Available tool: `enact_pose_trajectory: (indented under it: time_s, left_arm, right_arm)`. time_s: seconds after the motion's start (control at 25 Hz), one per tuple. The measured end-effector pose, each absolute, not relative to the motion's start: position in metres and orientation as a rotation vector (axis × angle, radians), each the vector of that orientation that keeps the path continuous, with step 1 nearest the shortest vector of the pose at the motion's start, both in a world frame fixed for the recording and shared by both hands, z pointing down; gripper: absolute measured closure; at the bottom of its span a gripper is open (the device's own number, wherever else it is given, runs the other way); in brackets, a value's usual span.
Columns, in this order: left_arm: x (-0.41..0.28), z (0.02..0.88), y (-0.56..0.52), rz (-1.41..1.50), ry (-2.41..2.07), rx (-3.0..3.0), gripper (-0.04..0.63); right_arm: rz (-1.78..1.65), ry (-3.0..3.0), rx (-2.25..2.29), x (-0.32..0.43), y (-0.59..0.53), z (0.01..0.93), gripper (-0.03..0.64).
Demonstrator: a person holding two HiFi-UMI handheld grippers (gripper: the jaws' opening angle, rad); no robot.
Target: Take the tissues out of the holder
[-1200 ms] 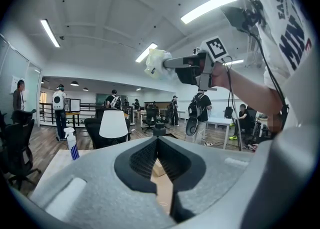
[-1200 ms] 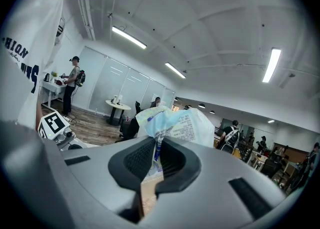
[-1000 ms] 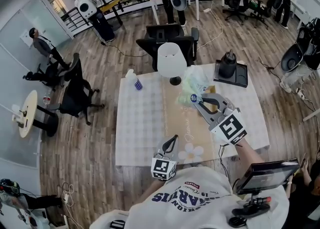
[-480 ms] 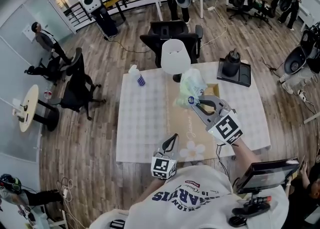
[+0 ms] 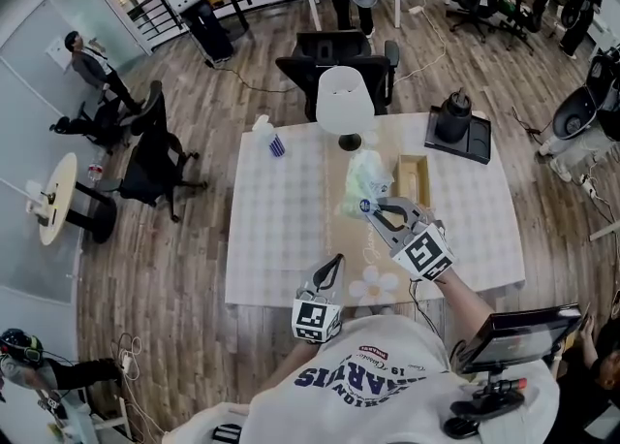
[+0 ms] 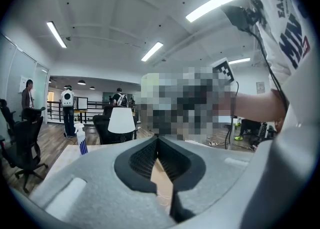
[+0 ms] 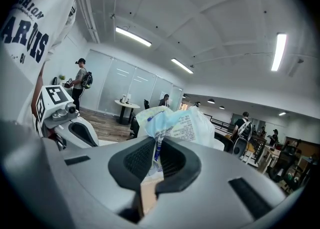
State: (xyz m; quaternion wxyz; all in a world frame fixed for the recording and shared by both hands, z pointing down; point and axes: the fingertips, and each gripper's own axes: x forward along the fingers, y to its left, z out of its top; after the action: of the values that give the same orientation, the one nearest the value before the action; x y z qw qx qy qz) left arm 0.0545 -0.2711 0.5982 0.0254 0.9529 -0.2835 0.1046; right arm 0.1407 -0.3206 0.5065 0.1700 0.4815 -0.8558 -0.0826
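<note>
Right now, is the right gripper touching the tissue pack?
Touching. The right gripper view shows the right gripper with its jaws pinched shut on the crimped edge of the tissue pack.

A white lamp (image 5: 345, 103) stands at the table's (image 5: 281, 238) far edge, with a spray bottle (image 5: 263, 134) to its left. A black jug (image 5: 452, 120) sits on a black tray (image 5: 478, 148) at the far right corner. 1 office chair (image 5: 329, 56) stands behind the lamp.
</note>
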Motion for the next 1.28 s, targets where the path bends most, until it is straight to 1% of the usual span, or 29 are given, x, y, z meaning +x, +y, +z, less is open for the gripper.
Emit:
enact_pose_trajectory:
  time_s: [0.44,0.88,1.28]
  left_arm:
    - [0.060,0.592,-0.260,0.315,-0.884,2.948,0.589]
    - [0.055,0.593,-0.252,0.339,-0.927,2.945,0.589]
    - [0.055,0.592,-0.254,0.369,-0.949,2.931,0.589]
  right_arm:
    - [-0.094,-2.402,1.280,0.138,-0.327,0.604,0.603]
    - [0.055,-2.256,1.149,0.142,-0.328,0.731,0.603]
    - [0.263,-2.213,1.103,0.146,-0.324,0.815,0.603]
